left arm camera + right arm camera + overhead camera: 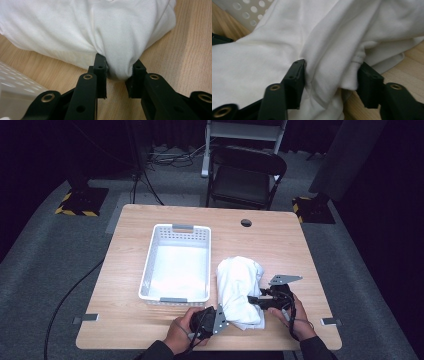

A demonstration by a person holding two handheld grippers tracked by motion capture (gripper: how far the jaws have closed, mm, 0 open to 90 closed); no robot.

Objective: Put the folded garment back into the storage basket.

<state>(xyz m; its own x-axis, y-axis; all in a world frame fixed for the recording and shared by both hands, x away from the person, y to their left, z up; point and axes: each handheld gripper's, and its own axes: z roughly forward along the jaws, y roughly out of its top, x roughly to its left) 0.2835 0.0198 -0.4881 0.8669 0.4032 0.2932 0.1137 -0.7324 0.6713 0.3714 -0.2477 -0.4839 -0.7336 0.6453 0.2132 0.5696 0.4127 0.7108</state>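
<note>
A bunched white cloth (239,287) lies on the wooden table (270,240), to the right of a white plastic basket (150,265). My left gripper (226,312) comes in at the cloth's near left corner. In the left gripper view my left gripper (119,71) is shut on a pinch of the cloth (100,30). My right gripper (251,299) reaches into the cloth from the right. In the right gripper view my right gripper (332,75) has its jaws apart, with a thick fold of the cloth (262,65) sitting loosely between them.
The basket holds nothing; its perforated wall appears in the corner of both gripper views (15,82) (244,10). A black folding chair (245,175) stands behind the table. A cable hole (246,223) sits near the table's far edge. Bare wood lies right of the cloth.
</note>
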